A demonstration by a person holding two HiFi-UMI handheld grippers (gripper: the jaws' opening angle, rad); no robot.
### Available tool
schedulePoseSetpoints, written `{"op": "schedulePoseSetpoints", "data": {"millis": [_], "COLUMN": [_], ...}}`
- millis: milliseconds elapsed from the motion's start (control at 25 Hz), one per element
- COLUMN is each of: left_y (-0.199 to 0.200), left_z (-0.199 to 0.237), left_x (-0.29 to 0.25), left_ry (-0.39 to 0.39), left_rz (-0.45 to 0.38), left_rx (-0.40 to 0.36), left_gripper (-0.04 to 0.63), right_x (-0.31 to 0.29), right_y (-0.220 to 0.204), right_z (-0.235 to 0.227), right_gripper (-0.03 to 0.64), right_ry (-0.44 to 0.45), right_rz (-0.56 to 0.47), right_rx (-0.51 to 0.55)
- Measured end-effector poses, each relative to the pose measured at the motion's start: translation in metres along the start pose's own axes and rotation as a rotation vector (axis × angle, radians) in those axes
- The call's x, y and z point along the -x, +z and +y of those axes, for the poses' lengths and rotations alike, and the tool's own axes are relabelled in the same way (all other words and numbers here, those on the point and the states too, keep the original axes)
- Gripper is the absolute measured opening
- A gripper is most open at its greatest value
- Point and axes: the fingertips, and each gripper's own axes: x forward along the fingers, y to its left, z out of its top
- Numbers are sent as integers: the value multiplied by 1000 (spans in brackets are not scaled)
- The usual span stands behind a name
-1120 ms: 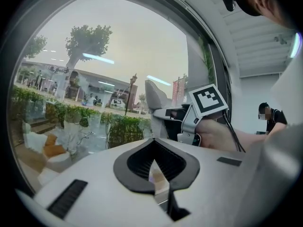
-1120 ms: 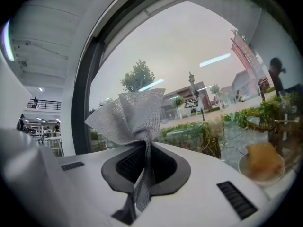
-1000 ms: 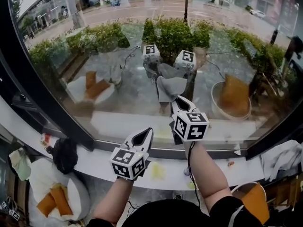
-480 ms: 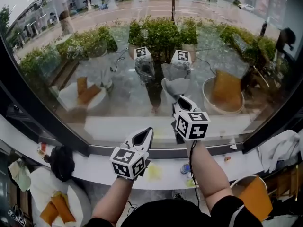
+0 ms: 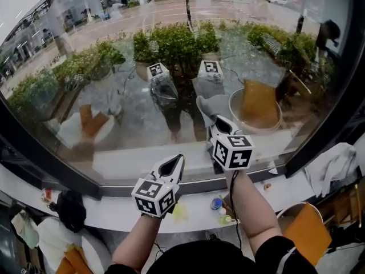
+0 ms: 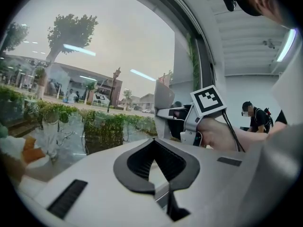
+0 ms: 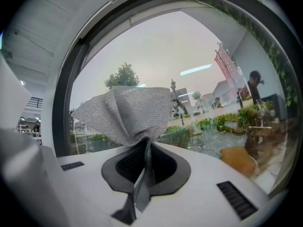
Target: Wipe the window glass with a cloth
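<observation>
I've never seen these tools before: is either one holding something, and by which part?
The right gripper pinches a grey cloth by a bunched fold; the left gripper holds nothing.

A white window sill (image 5: 197, 209) carries a pale yellow scrap (image 5: 179, 211), a small blue-capped bottle (image 5: 215, 203), and a crumpled white rag (image 5: 331, 163) toward its right end.

Big curved window (image 5: 114, 104), dark frame (image 5: 45, 153), white sill (image 5: 97, 209) under it. Outside there's a hedge (image 5: 171, 41), a road (image 5: 114, 24) and flat grey daylight. Inside, a white ceiling (image 6: 246, 41) with a strip light (image 6: 287, 44), plus a round chair (image 5: 305, 236) with an orange cushion.
</observation>
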Motion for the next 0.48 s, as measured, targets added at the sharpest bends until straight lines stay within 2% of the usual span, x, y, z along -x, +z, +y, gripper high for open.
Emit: {"op": "schedulePoseSetpoints", "data": {"millis": [480], "left_y": [-2], "left_z": [-50], "left_x": [-57], "left_ry": [-98], "left_rz": [17], "left_rx": [-7], "left_gripper": [-2], "right_x": [42], "right_y": [8], "right_z": [-100], "right_gripper": [40], "right_ry": [-142], "right_rz": [-13], "right_rx": [-20]}}
